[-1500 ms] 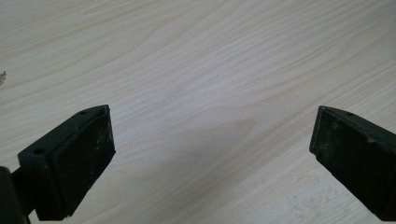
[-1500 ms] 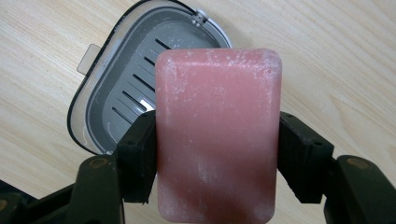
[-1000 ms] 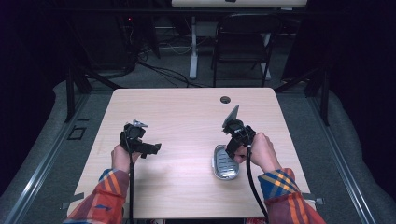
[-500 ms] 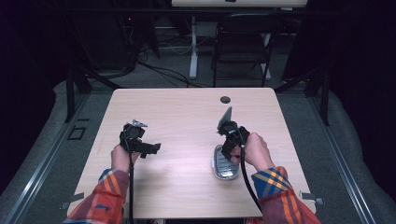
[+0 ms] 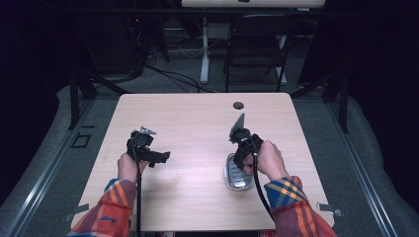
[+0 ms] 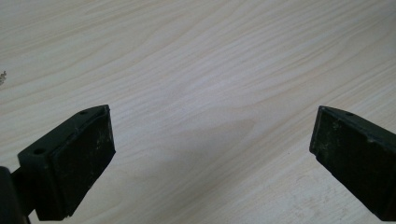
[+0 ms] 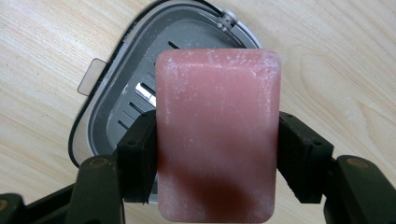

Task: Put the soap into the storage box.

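Observation:
My right gripper (image 7: 215, 154) is shut on a pink bar of soap (image 7: 217, 121), its black pads pressing the bar's two long sides. The soap hangs just above a grey slotted soap dish (image 7: 116, 102) that lies on the wooden table. In the high view the right gripper (image 5: 243, 144) hovers over the near-right part of the table, above the soap dish (image 5: 236, 177). My left gripper (image 5: 148, 154) is held over the left side of the table. In the left gripper view its jaws stand wide apart over bare wood, and the left gripper (image 6: 210, 158) is open and holds nothing.
A light wooden table (image 5: 197, 123) carries a small round cable hole (image 5: 238, 105) near its far edge. Beyond it stand a black folding chair (image 5: 254, 44) and a white desk leg (image 5: 203, 54) with cables on the floor.
The right gripper has moved slightly toward me and down with the soap, closer over the soap dish. The left gripper has stayed in place.

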Demonstrator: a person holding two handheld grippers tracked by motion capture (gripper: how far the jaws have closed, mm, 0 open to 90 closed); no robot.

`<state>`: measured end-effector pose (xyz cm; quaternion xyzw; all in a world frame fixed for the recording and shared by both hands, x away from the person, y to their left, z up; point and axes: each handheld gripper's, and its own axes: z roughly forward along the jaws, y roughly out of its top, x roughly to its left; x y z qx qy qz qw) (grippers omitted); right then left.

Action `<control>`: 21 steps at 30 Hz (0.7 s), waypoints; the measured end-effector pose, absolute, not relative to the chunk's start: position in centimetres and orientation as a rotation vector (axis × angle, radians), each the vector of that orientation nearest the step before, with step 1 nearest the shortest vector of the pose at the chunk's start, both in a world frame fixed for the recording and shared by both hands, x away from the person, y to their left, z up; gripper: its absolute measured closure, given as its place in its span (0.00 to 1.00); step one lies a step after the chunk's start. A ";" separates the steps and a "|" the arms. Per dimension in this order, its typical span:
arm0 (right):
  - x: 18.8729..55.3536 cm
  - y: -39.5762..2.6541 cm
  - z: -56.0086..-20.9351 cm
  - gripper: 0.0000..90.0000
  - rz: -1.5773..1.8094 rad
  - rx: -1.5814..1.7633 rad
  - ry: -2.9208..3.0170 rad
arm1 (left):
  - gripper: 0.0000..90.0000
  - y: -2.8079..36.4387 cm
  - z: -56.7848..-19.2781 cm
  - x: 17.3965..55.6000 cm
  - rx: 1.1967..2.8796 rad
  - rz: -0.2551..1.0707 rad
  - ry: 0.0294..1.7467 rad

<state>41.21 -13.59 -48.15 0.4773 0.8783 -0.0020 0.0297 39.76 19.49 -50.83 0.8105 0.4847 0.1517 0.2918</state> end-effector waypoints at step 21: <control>41.9 -12.5 -49.7 0.41 -0.078 1.556 2.693 | 0.00 19.3 -50.8 39.7 2.167 0.408 1.285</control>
